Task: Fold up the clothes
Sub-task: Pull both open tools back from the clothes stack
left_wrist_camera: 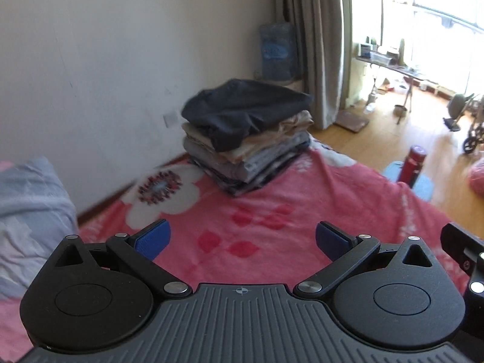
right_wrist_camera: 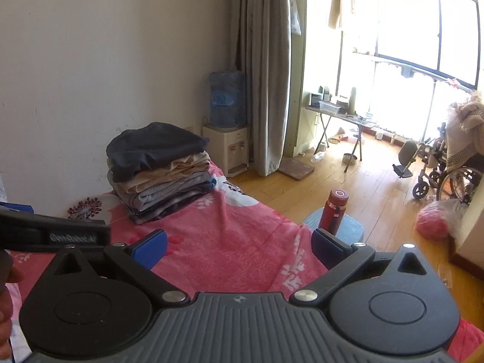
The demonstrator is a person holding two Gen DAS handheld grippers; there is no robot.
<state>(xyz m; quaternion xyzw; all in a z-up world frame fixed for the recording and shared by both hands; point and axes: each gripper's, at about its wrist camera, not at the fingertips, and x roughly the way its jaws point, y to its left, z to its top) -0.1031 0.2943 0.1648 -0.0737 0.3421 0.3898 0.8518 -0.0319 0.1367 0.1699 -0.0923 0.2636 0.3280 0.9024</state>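
Home bedroom: bed point(right_wrist_camera: 242, 242), curtain point(right_wrist_camera: 263, 69)

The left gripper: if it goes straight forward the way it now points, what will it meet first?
Probably the pink floral blanket just ahead of the open left gripper, which seems tilted downward. The stack of folded clothes lies farther, slightly left; depth is unclear.
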